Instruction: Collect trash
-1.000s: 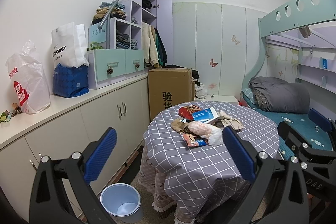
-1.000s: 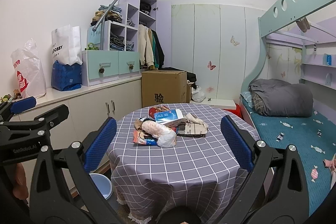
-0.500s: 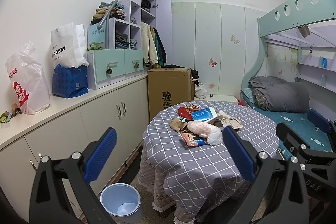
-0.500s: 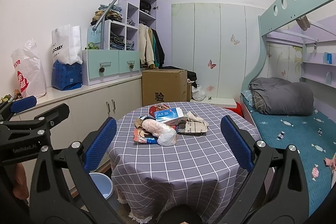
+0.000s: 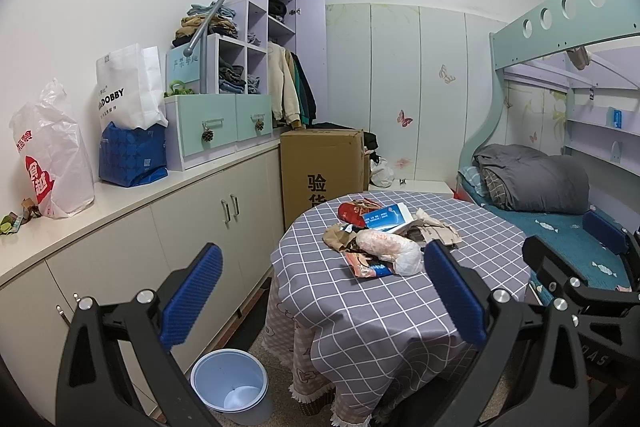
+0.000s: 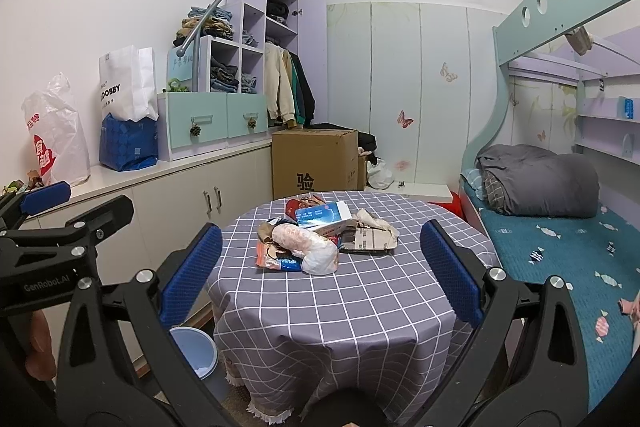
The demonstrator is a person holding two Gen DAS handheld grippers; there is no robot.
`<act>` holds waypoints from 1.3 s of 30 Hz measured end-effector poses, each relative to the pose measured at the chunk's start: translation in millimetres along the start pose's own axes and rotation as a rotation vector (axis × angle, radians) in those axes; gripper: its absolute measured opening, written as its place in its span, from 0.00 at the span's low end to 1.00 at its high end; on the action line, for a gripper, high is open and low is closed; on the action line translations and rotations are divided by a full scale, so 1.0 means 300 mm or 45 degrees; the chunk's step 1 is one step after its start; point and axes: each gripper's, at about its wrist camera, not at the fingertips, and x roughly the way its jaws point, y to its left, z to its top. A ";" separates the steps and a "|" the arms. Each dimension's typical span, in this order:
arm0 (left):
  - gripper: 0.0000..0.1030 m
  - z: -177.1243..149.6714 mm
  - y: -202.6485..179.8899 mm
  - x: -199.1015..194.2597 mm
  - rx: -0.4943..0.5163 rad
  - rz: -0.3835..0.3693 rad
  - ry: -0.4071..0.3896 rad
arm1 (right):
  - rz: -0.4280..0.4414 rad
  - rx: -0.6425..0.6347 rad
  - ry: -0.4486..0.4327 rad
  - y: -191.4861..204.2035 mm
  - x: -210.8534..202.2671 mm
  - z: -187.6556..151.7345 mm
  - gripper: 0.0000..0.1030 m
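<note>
The left gripper (image 5: 322, 295) is held in the air with its blue pads spread wide and nothing between them; the right gripper (image 6: 318, 273) is the same, jaws wide apart and empty. Ahead of both stands a round table (image 6: 360, 307) under a grey checked cloth, and the trash (image 6: 320, 235) lies heaped on its far half — beyond the fingertips of either gripper, touched by neither. In the heap a pale crumpled bag (image 6: 308, 245) lies nearest, resting on a flat red-and-blue wrapper (image 6: 276, 261); behind it sits a blue-and-white box (image 6: 324, 215), with a red packet (image 6: 298, 205) further back and folded newspaper (image 6: 370, 237) to the right. From the left gripper the heap sits ahead and to the right, close to its right pad. A light-blue bin (image 5: 230, 383) stands on the floor below and between the left gripper's fingers, beside the table's left edge; from the right gripper it shows low on the left, partly hidden by the left finger. A bed (image 6: 568, 251) runs along the right — a cardboard box (image 6: 314, 163) stands behind the table.
</note>
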 end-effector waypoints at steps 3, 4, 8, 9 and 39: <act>0.96 0.000 -0.005 0.000 0.002 -0.002 0.000 | 0.002 0.001 0.003 0.000 0.001 -0.001 0.94; 0.96 0.001 -0.009 -0.001 0.004 -0.001 0.000 | 0.002 0.002 0.003 -0.002 0.002 0.001 0.94; 0.96 0.001 -0.011 -0.001 0.003 -0.001 0.000 | 0.002 0.002 0.004 -0.001 0.002 0.001 0.94; 0.96 0.001 -0.012 -0.001 0.004 -0.001 0.001 | 0.002 0.001 0.005 -0.001 0.002 0.003 0.94; 0.96 -0.023 -0.017 0.015 0.009 0.003 0.014 | 0.053 0.028 0.047 -0.002 0.029 0.023 0.94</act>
